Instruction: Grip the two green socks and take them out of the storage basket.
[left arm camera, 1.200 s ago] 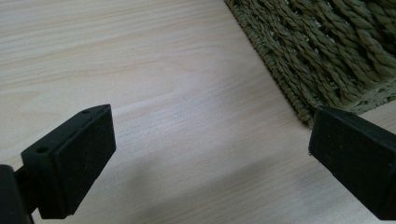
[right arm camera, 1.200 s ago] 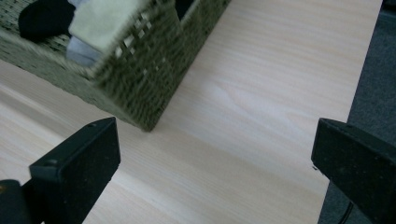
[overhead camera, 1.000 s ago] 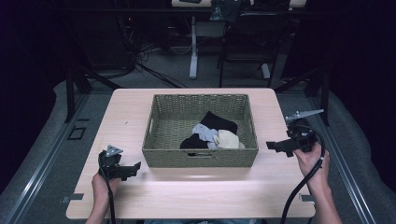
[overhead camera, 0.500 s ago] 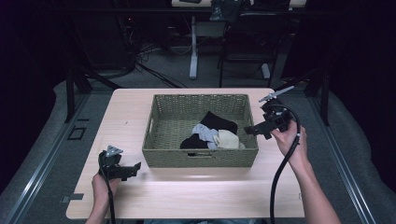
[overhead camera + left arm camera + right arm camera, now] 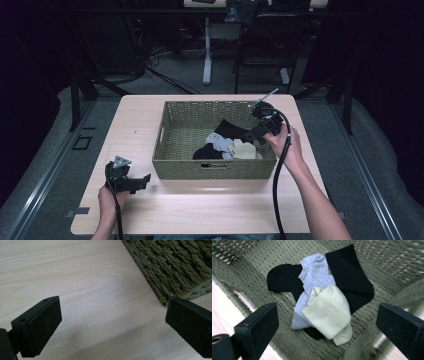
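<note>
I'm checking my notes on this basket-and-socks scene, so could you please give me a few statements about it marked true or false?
1. The socks lie inside the woven basket. True.
2. The right claw is clamped on the pale yellow sock. False: its jaws stand apart above the pile, with nothing between the pads, though they have just been closing a little.
3. The left claw rests over the table, outside the basket's front left corner. True.
4. The pale yellow sock lies beneath the black socks. False: it lies on top, over the grey sock and the black ones.
5. The left claw holds a sock. False: its jaws are open and empty.
</note>
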Motion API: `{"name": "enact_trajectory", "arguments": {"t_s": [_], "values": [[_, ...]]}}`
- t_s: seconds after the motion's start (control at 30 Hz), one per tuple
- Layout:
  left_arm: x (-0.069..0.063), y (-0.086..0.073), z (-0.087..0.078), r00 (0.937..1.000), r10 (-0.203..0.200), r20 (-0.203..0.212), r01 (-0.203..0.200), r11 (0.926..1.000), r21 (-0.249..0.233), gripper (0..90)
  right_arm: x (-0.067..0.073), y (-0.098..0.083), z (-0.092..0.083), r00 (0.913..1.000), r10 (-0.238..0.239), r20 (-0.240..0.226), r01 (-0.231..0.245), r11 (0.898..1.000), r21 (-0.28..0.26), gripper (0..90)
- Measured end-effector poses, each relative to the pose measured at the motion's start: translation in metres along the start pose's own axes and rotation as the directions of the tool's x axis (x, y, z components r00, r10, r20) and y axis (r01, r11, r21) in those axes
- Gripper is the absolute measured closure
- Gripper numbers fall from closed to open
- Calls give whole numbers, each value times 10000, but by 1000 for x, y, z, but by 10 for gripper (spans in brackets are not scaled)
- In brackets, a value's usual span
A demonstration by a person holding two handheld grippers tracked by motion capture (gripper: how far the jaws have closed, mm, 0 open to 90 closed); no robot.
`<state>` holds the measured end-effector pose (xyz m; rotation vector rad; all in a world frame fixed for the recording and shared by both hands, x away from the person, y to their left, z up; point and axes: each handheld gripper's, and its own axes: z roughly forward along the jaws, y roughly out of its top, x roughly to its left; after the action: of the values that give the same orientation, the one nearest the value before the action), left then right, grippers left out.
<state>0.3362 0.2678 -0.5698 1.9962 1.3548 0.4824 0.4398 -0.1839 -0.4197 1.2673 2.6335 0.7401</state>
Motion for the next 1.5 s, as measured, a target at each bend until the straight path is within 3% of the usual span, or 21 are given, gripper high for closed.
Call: {"name": "enact_trajectory", "arguments": {"t_s": [0.1, 0.33, 0.7, 0.97, 1.03, 1.1, 1.13, 1.17, 1.2, 1.23, 1.3, 1.33, 1.37, 1.5], "values": [[0, 0, 0, 10000, -10, 17, 10, 10000, -10, 4, 2, 4, 21, 9997, 81, -242, -73, 9994, 344, 148], [0, 0, 0, 10000, -24, 16, 24, 10000, -6, 4, 4, 9, 49, 9997, 213, -135, -197, 9936, 1116, 171], [0, 0, 0, 10000, -3, 15, 3, 10000, -1, 5, 13, 14, 76, 9999, 106, 70, -118, 9776, 2103, 264], [0, 0, 0, 10000, 14, 18, -14, 10000, 18, 5, 15, 15, 90, 9987, 13, 517, -155, 9615, 2745, 325], [0, 0, 0, 10000, 37, 18, -37, 10000, 39, 5, 16, 15, 93, 9981, 115, 609, -284, 9586, 2834, 360], [0, 0, 0, 10000, 45, 15, -45, 10000, 48, 6, 13, 15, 95, 9977, 143, 656, -330, 9555, 2931, 467], [0, 0, 0, 10000, 45, 15, -45, 10000, 48, 6, 13, 15, 95, 9977, 143, 656, -330, 9555, 2931, 467], [0, 0, 0, 10000, 47, 15, -47, 10000, 53, 6, 13, 14, 96, 9973, 198, 704, -396, 9558, 2914, 569], [0, 0, 0, 10000, 44, 9, -44, 10000, 56, 6, 13, 14, 96, 9973, 198, 704, -396, 9558, 2914, 569], [0, 0, 0, 10000, 59, 4, -59, 10000, 71, 6, 12, 14, 95, 9974, 267, 662, -446, 9572, 2861, 672], [0, 0, 0, 10000, 44, 1, -44, 10000, 60, 6, 13, 13, 95, 9968, 342, 717, -531, 9584, 2803, 732], [0, 0, 0, 10000, 44, 1, -44, 10000, 60, 6, 11, 15, 92, 9974, 175, 703, -379, 9531, 3002, 761], [0, 0, 0, 10000, 53, 5, -53, 10000, 65, 6, 12, 14, 92, 9968, 347, 725, -536, 9591, 2780, 786], [0, 0, 0, 10000, 68, -2, -68, 9999, 79, 6, 9, 17, 80, 9966, 288, 772, -490, 9607, 2733, 837]]}}
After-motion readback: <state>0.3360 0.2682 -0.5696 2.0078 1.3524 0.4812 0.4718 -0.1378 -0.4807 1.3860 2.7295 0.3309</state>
